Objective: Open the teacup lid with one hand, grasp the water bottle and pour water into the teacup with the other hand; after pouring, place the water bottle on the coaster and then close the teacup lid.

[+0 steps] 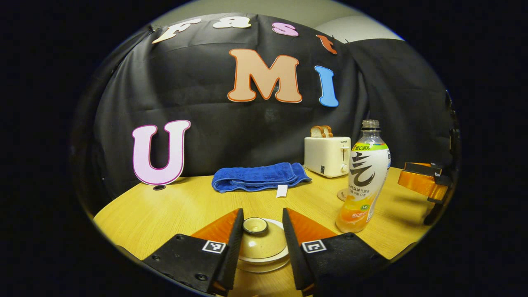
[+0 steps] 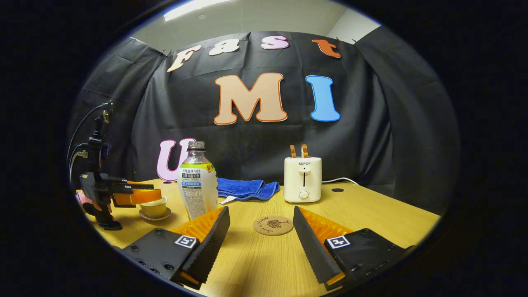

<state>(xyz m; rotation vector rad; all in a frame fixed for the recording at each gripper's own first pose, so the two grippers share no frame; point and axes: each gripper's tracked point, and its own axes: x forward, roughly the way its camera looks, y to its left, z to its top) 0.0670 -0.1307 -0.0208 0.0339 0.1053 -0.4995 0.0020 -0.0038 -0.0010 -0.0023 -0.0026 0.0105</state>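
Here, in the left gripper view, the left gripper (image 1: 262, 237) straddles the lidded teacup (image 1: 262, 243), fingers apart beside the lid; the capless water bottle (image 1: 364, 177) holds orange liquid low down. In the right gripper view, the right gripper (image 2: 260, 237) gapes empty over the wooden table (image 2: 371, 222), round cork coaster (image 2: 273, 225) between its fingers.

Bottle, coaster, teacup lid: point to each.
Bottle (image 2: 198, 185), right gripper view, on its label.
Coaster (image 2: 273, 225), right gripper view, on its centre.
Teacup lid (image 1: 261, 242), left gripper view, on its dome.
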